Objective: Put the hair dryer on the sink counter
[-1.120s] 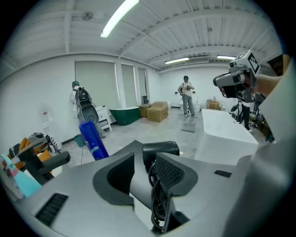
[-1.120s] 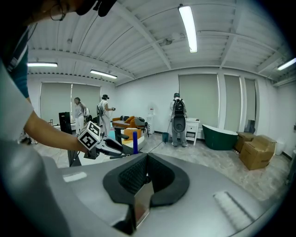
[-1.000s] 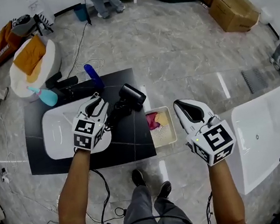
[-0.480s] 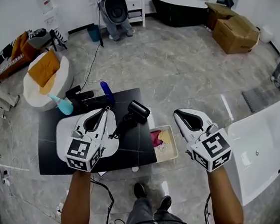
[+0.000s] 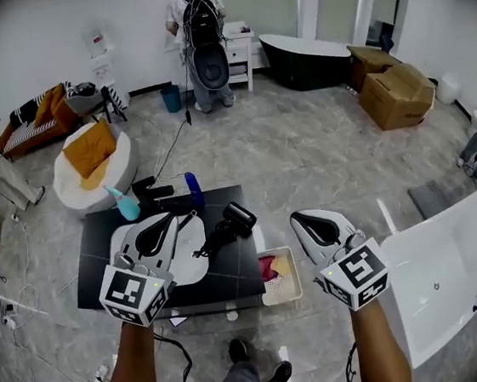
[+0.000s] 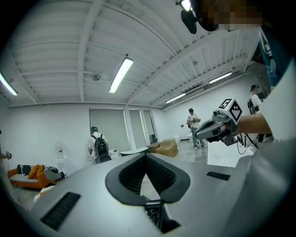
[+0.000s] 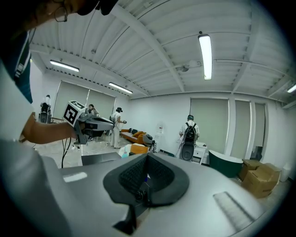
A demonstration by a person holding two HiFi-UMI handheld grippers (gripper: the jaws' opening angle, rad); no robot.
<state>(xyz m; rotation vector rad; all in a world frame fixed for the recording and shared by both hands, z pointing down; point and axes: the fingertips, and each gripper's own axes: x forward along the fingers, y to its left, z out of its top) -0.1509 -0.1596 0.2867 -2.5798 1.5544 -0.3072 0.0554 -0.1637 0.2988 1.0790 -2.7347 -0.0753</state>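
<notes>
White claws are both pinched shut and hold nothing. The left gripper (image 5: 173, 217) hangs over the white sink (image 5: 194, 264), and the right gripper (image 5: 296, 217) is off to the side. Between them the black hair dryer (image 5: 232, 221) lies on the black counter (image 5: 239, 273), just beside the sink. Far back stands a person (image 5: 197, 11).

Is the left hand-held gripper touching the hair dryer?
Apart. The head view shows a gap between the left hand-held gripper and the hair dryer; its own view shows empty shut jaws.
</notes>
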